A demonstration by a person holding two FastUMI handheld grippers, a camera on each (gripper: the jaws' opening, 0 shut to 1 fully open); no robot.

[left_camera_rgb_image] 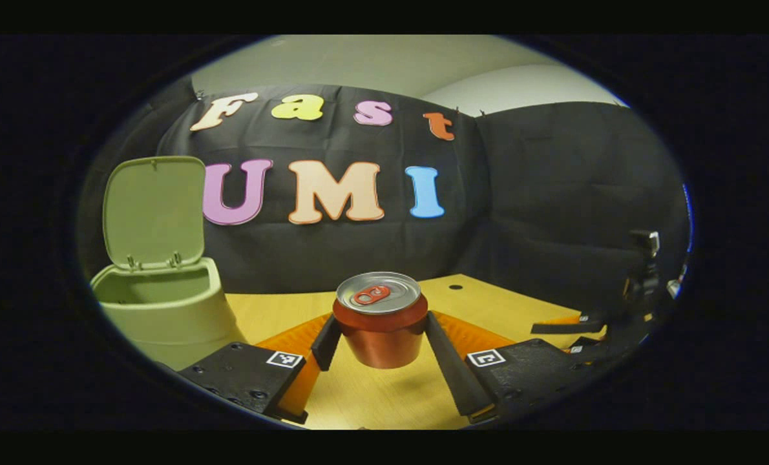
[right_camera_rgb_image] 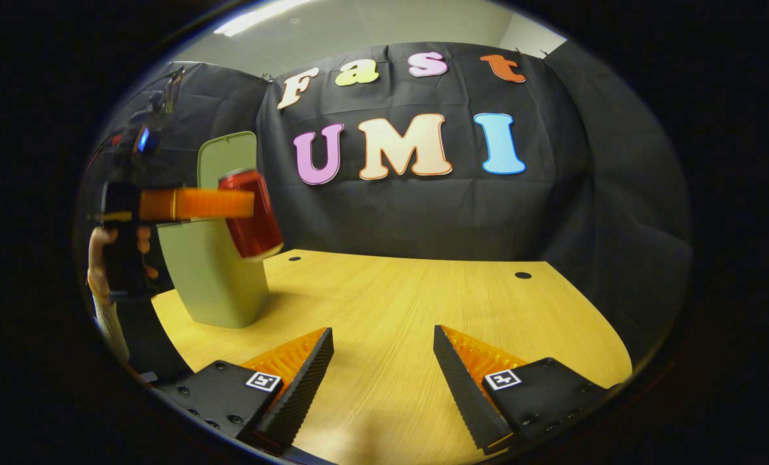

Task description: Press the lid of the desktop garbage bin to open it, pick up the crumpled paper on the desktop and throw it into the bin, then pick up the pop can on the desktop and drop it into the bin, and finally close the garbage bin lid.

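A red pop can with a silver top hangs above the wooden table, and my left gripper is shut on its sides. The pale green bin stands to the left of the can with its lid raised upright; I cannot see what lies inside. In the right gripper view the same can is held tilted in front of the bin, level with its rim, by the other gripper in a hand. My right gripper stands open low over the table with nothing between its fingers.
The wooden table stretches back to the black cloth wall, with two small dark holes near its far edge. A dark device on a stand sits at the right edge of the left gripper view.
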